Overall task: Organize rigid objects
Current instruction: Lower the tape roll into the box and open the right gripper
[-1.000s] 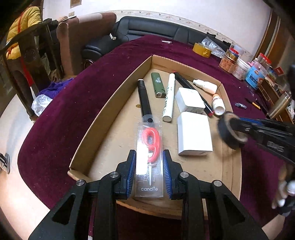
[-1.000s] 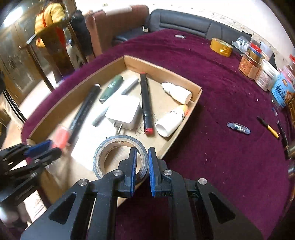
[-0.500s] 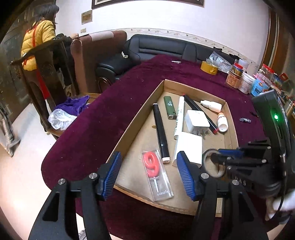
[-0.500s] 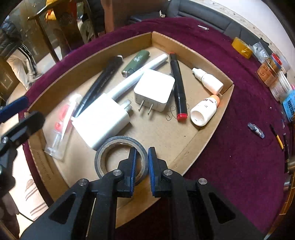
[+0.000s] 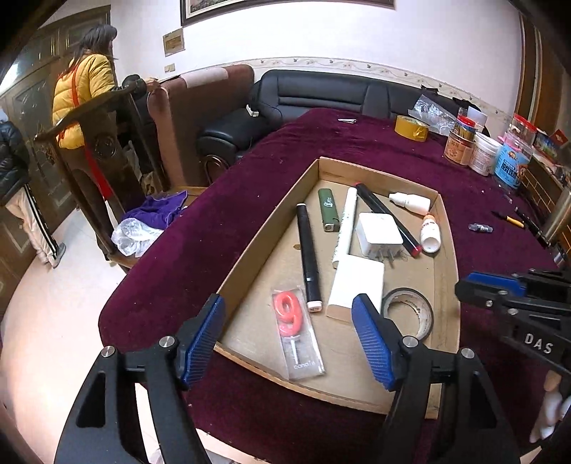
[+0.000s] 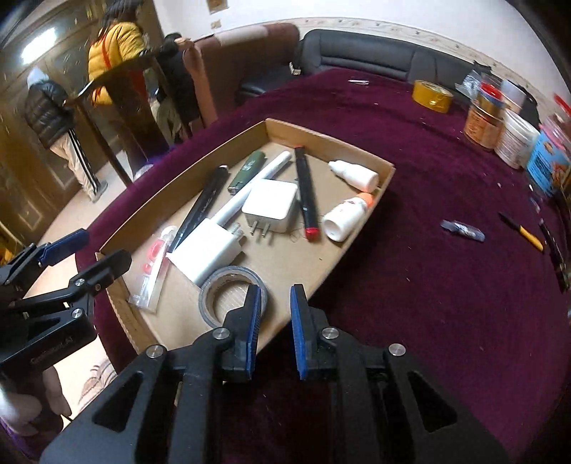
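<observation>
Left tool (image 5: 287,341): we see its jaws have just been opening and hold nothing; the number-nine candle packet (image 5: 298,337) lies released in the cardboard tray (image 5: 271,210), long axis toward us.

From the right view, our right tool (image 6: 274,323) stands slightly parted and empty, the tape roll (image 6: 232,294) just left of it in the tray. Loose items on the desk (image 6: 428,285) lie to its right, so the right hand is nearer.

A white wall (image 5: 321,39) with a patterned border strip runs behind a black leather sofa (image 5: 321,96) at the top centre of the frame. A brown armchair (image 5: 200,103) stands to its left. Dark carved wooden doors (image 5: 35,107) fill the upper left, where a person in a yellow jacket (image 5: 84,92) stands on pale floor (image 5: 43,321). A framed picture (image 5: 285,9) hangs above.
</observation>
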{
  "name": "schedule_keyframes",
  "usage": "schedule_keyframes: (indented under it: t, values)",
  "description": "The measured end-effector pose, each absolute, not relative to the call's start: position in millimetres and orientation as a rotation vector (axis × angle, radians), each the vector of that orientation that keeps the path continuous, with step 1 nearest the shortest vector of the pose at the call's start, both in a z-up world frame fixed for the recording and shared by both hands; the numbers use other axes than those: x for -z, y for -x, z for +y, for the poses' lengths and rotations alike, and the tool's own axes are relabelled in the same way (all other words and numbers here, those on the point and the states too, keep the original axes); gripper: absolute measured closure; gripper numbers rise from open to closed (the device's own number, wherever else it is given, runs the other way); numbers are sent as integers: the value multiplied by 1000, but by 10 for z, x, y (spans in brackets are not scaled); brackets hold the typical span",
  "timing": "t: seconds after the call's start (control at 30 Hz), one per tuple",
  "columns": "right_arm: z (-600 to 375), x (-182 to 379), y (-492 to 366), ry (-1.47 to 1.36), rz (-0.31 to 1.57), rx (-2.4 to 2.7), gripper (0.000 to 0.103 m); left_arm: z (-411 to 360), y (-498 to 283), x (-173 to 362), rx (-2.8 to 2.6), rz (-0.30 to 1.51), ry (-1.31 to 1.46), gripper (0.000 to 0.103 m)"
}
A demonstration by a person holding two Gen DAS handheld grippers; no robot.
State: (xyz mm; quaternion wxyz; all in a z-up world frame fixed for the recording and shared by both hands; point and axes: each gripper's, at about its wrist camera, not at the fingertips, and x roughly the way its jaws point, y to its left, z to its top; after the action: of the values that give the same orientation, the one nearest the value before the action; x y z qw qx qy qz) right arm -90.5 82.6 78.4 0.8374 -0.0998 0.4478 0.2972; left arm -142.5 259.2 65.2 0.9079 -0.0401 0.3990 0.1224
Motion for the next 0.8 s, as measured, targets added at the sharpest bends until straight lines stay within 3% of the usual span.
schedule_keyframes:
  t: [0.8]
  values:
    - [314,-600,993,104,951,-600,89,1848,1335,-645,-261,867,-85,32]
